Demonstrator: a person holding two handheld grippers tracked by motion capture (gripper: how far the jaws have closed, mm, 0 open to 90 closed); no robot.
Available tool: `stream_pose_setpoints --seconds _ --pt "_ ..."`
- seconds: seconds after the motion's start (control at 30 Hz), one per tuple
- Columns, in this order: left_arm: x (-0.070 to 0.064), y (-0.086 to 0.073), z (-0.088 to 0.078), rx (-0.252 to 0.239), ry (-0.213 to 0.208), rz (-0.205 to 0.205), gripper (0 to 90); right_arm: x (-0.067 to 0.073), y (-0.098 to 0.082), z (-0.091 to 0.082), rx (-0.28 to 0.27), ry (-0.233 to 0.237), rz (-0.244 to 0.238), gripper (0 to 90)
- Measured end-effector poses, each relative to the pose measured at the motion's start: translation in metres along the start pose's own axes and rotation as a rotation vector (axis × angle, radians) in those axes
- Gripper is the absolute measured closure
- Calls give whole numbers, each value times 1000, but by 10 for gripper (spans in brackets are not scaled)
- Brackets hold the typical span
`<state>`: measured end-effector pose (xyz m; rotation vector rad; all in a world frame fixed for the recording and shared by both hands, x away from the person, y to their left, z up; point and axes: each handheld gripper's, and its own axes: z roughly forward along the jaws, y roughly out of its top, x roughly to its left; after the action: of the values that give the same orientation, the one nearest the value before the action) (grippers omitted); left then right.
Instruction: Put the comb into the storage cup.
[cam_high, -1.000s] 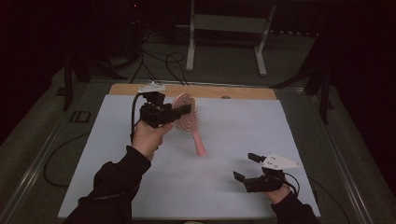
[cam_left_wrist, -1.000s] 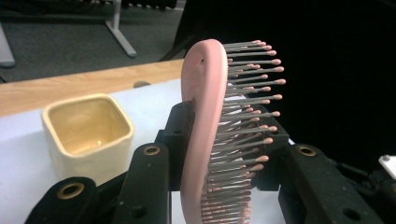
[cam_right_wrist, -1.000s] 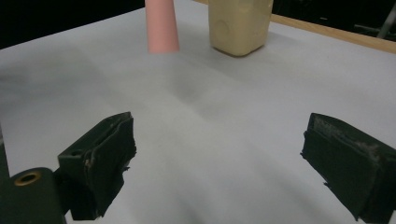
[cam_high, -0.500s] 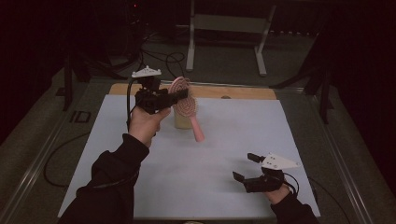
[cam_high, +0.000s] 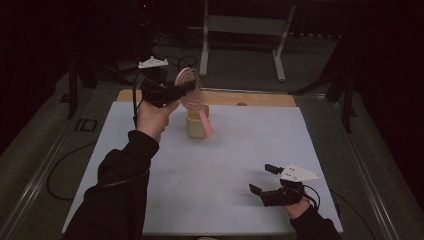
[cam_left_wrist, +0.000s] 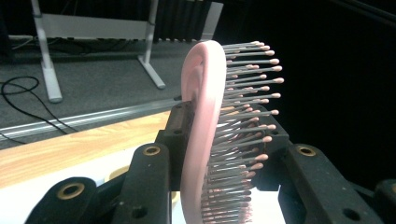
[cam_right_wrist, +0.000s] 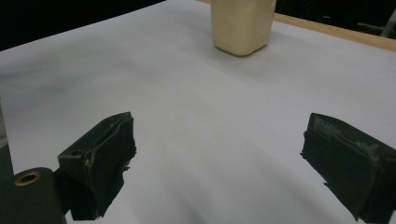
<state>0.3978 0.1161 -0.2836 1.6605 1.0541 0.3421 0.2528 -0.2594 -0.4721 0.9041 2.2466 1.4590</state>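
Observation:
A pink hairbrush hangs in the air over the back of the table, its handle slanting down in front of a cream square cup. My left gripper is shut on the brush head, raised well above the table. From the left gripper view the brush stands edge-on between the jaws, bristles pointing right. At the front right, my right gripper rests open on the white mat with nothing between its fingers. The cup stands far ahead in the right gripper view.
A white mat covers the table, with a wooden strip along its far edge. Behind the table stands a grey metal frame. Cables trail off the left side.
My left gripper has lifted the hairbrush off the mat and carried it up and back, uncovering the cream cup behind it. The right gripper has stayed still.

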Motion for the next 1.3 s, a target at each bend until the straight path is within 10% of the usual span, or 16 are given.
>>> stream_pose_setpoints --seconds 1.3 --pt "37 15 31 -97 189 -3 666 1 1 0 1 15 5 89"
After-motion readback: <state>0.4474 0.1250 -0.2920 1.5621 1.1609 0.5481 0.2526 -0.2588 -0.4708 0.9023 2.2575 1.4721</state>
